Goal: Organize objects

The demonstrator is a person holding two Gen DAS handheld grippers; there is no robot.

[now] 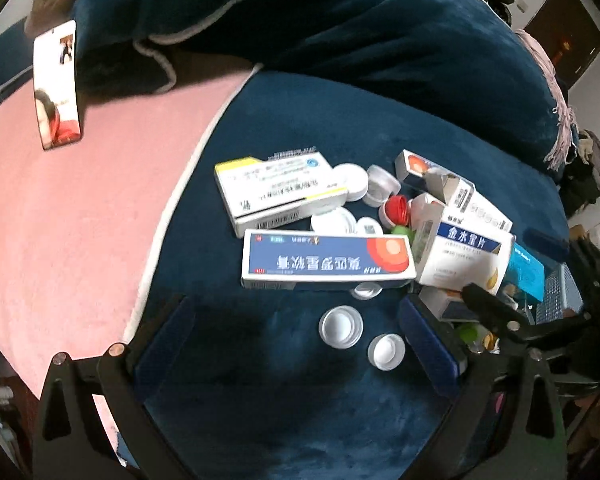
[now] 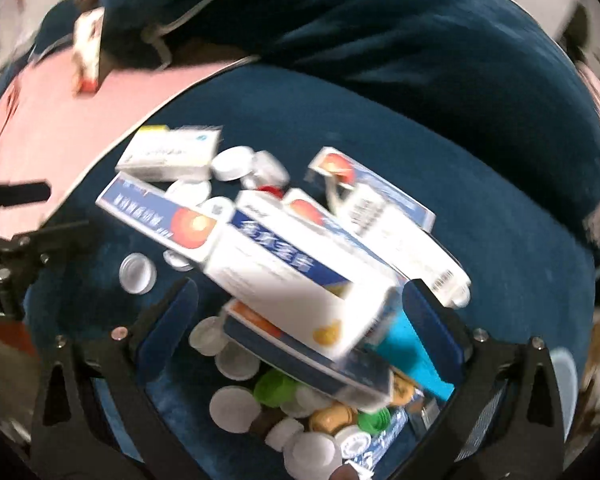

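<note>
A white-and-blue medicine box, near the right edge of the dark blue cushion, reads "金水宝片". The long blue box beside it carries upside-down Chinese characters, too blurred to read.

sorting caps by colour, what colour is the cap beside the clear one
Red cap, clearest in the left wrist view.

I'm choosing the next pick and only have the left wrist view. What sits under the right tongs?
Observer: A heap of loose white caps lies low between the fingers of the right tongs.
Operator: Any other colours there?
Observer: Yes, green caps and brownish-gold caps are mixed in.
Operator: Are those tongs gripping anything?
Observer: No. They stand wide open, and the blue-striped white box lies between them without either pad pressing on it.
</note>
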